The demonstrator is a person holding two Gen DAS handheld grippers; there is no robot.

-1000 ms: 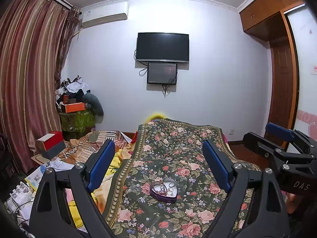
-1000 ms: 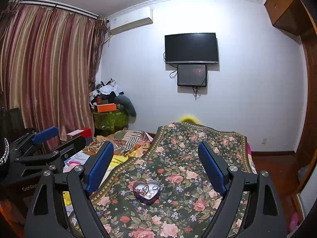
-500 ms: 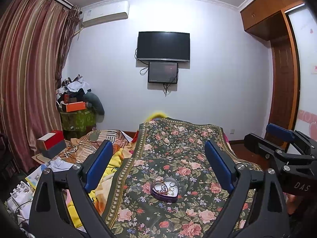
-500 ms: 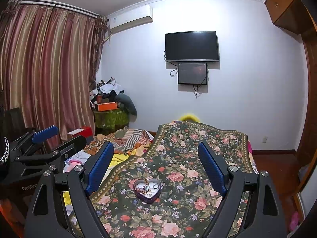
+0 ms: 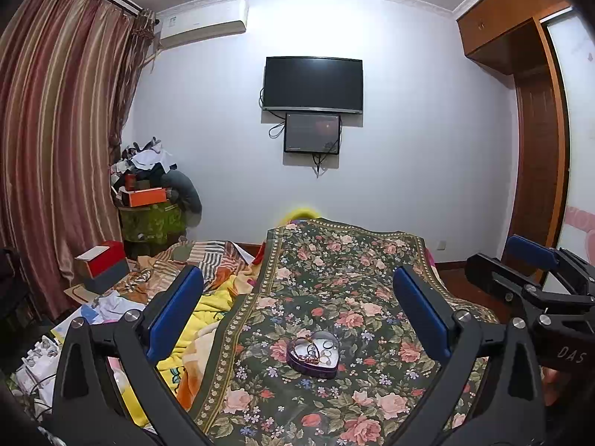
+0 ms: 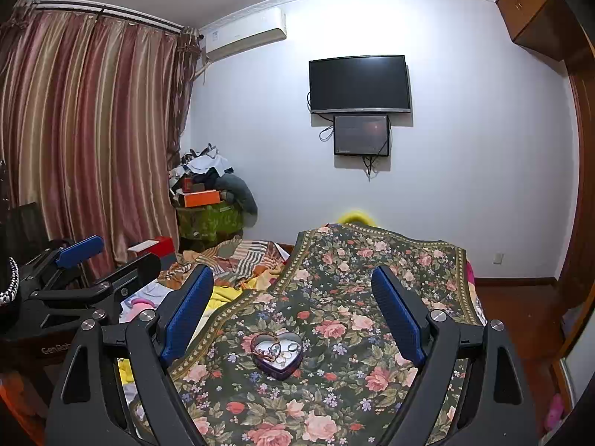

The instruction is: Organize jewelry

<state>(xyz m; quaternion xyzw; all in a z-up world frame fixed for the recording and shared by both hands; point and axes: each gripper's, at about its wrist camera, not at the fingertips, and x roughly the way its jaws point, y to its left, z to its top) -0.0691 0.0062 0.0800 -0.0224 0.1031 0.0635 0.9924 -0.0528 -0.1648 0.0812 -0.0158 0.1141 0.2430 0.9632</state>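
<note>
Nearest, in the left wrist view: left gripper (image 5: 297, 316) with black arms and blue pads spread wide, nothing between them. Same in the right wrist view — right gripper (image 6: 293, 310) gaping, empty, held above the bed.

Just beyond, between the pads of each: small purple heart-shaped metal tin (image 5: 313, 354), lid off, sitting flat on the dark floral bedspread (image 5: 334, 267). Inside it, a tangle of rings, thin bangles and a beaded strand (image 6: 277, 349) — pieces too small to sort apart. No loose jewelry visible on the cloth around it.

Fits either jewelry already gathered in, or jewelry waiting to be taken out and sorted. Either way: descend slowly and straight, brace the light tin on the soft bedding, pinch one piece only, beware snagged chains.

Farther off: rumpled striped and yellow bedding (image 5: 219, 278), cluttered corner, wall-mounted black television (image 5: 313, 83).
</note>
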